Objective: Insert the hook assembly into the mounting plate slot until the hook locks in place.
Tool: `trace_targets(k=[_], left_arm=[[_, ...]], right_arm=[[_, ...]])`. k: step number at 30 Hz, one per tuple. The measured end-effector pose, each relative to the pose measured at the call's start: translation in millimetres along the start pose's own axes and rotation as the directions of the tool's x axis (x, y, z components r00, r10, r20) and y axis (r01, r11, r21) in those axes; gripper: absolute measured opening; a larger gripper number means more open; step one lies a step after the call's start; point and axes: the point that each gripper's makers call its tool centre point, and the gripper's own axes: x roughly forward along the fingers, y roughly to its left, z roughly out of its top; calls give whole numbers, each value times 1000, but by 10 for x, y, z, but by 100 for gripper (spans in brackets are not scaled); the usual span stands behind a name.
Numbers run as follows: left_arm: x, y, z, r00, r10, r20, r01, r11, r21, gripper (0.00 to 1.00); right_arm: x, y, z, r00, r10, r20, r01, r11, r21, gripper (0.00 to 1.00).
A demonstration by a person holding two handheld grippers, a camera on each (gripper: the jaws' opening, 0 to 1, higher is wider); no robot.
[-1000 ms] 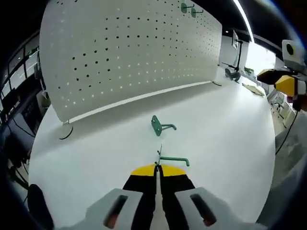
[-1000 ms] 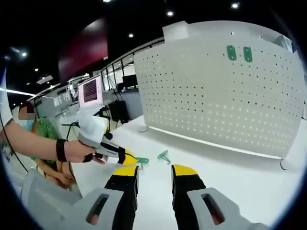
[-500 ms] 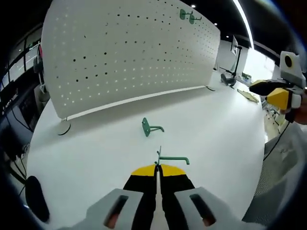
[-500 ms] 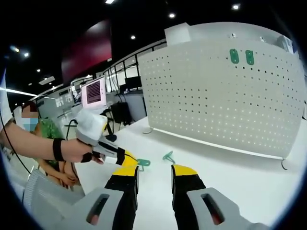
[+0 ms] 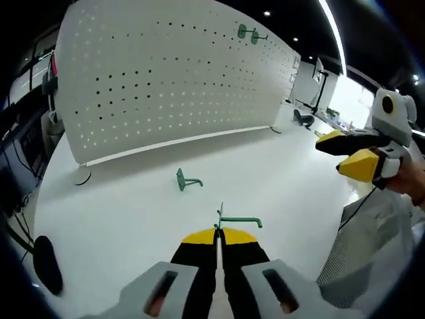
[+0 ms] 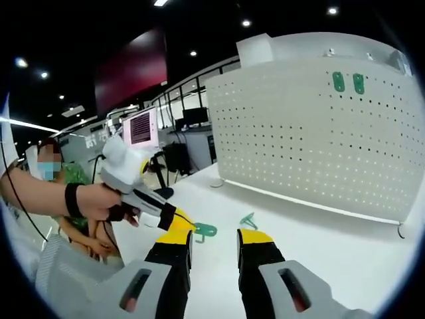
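Left gripper [image 5: 218, 232] has its jaws pressed together on the flat plate of a green hook [image 5: 238, 220], held above the white tabletop [image 5: 279, 166]. That hook's long arm runs sideways to the right in the left gripper view, tip bent down. Right gripper [image 6: 214, 234] is spread apart with nothing in it. A second hook [image 5: 184, 180] lies loose on the tabletop in front of the pegboard [image 5: 166, 73], and since a second ago it's slid left and farther off in my view, because my hand moved. Two more green hooks [image 6: 348, 82] sit high on the pegboard. No writing I can read anywhere.
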Motion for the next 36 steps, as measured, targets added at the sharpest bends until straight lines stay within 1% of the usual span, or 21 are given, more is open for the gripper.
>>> trace_targets(k=[1,5,7,8,10,12,14,17,19,21,23,28,29,30,31,32,34,36], left_arm=[[-22,-16,7,1000,-3,0,3,1000,-1,2],[-108,-76,31,1000,-16,4,16,1000,-11,2],[-153,-98,37,1000,-20,7,20,1000,-14,2],[-168,-119,43,1000,-26,17,27,999,-37,2],[-184,-169,32,999,-35,14,36,999,-40,2],[-183,-209,18,999,-42,4,42,999,-27,2],[-188,-260,28,998,-57,10,57,997,-44,1],[-201,-322,32,997,-72,3,72,996,-48,1],[-218,-346,47,997,-77,12,77,996,-51,1],[-213,-366,50,996,-89,15,89,994,-55,1],[-223,-378,48,996,-90,14,90,994,-53,1],[-308,-449,60,993,-115,7,115,992,-57,1],[-331,-468,69,992,-124,7,124,990,-70,1],[-347,-502,70,990,-141,6,141,985,-97,1],[-365,-531,73,987,-160,4,160,981,-109,1],[-378,-522,83,988,-157,8,157,982,-103,1],[-403,-525,84,987,-159,0,158,983,-93,1],[-432,-529,88,986,-168,-6,167,981,-94,1]], right_arm=[[7,26,4,1000,8,-3,-8,1000,-14,26],[25,77,39,1000,17,0,-17,1000,-25,26],[29,116,62,1000,30,-7,-30,998,-48,27],[25,141,80,999,37,-10,-38,997,-62,27],[-1,154,124,999,35,-2,-35,997,-69,27],[-16,193,152,999,47,7,-46,996,-77,27],[-7,209,123,999,48,-4,-48,995,-87,27],[-2,240,85,998,50,-22,-52,995,-84,27],[-14,287,89,998,57,-18,-58,993,-107,27],[4,338,43,997,73,-34,-76,992,-100,27],[23,373,-7,996,73,-49,-78,991,-113,27],[61,468,-75,994,88,-70,-96,987,-126,27],[73,481,-88,993,90,-74,-99,987,-129,27],[79,491,-96,992,95,-78,-104,987,-126,27],[82,501,-98,992,99,-79,-108,987,-118,27],[83,514,-87,992,104,-72,-112,988,-109,27],[99,521,-83,992,99,-76,-108,985,-131,27],[120,517,-92,992,98,-83,-109,985,-132,26]])
